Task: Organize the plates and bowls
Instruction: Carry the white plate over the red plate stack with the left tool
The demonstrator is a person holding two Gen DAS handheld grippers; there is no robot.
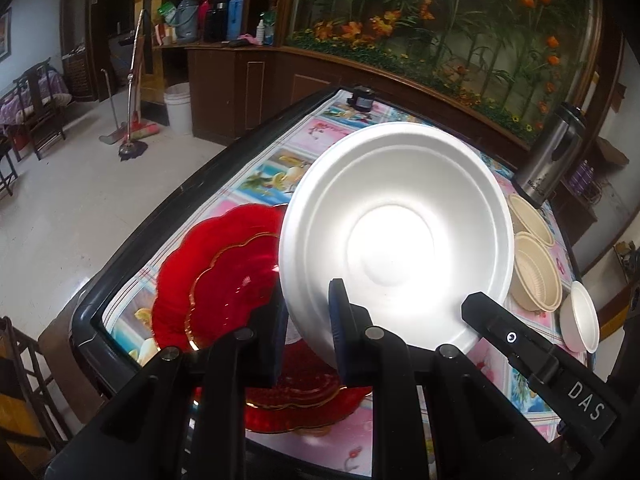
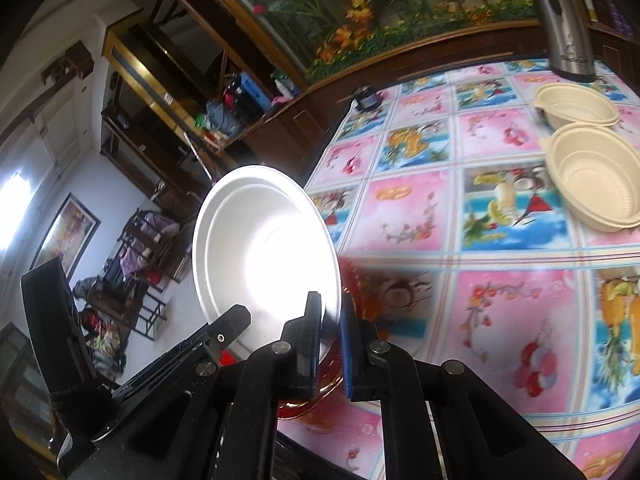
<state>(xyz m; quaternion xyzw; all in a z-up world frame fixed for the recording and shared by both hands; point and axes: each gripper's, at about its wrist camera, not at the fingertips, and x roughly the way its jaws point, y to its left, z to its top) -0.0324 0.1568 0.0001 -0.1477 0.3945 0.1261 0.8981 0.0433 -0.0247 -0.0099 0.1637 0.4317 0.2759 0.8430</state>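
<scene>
My left gripper [image 1: 310, 316] is shut on the rim of a white foam plate [image 1: 396, 236] and holds it tilted above the table. Under it lie red glass plates with gold scalloped edges [image 1: 224, 280], stacked. My right gripper [image 2: 330, 316] is shut on the rim of the same white plate [image 2: 264, 244], from the other side; the right gripper's finger [image 1: 520, 340] shows in the left wrist view. Two beige bowls [image 2: 592, 176] sit at the far right, and a small white bowl [image 1: 580, 316] beside them.
The table [image 2: 400, 216] has a pink and blue patterned cloth and a dark rim. A steel thermos [image 1: 548, 156] stands at the back right. A small black object [image 1: 360, 98] sits at the far edge. A wooden cabinet runs behind the table.
</scene>
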